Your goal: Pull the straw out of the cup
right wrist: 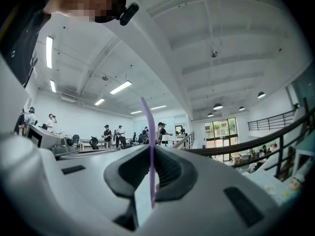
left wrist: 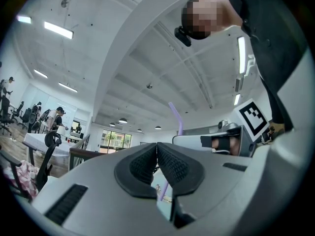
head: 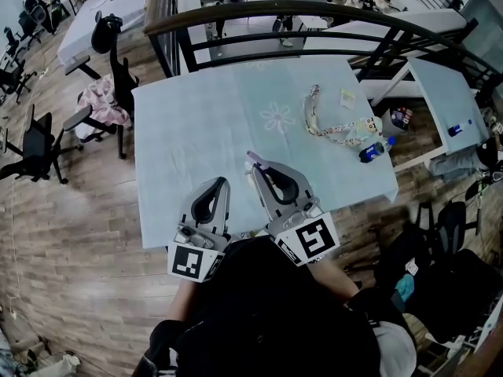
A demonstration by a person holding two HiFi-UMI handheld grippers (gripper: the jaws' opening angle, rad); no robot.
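A thin purple straw [right wrist: 151, 151] stands upright between the pads of my right gripper [right wrist: 150, 154], which is shut on it. In the head view its tip [head: 253, 157] sticks out just past the right gripper [head: 257, 168], above the near part of the pale blue table [head: 204, 132]. My left gripper [head: 222, 181] is close on the left, slightly nearer the table's front edge. Its pads [left wrist: 156, 154] meet with nothing between them. From the left gripper view the straw [left wrist: 176, 118] shows beyond the jaws, next to the right gripper [left wrist: 231, 139]. No cup shows in any view.
A patterned lanyard [head: 330, 124] and a blue bottle [head: 376, 149] lie on the table's right side. A dark curved railing [head: 314, 10] runs behind the table. Office chairs [head: 110, 53] stand to its left, and bags [head: 440, 234] sit on the wooden floor at right.
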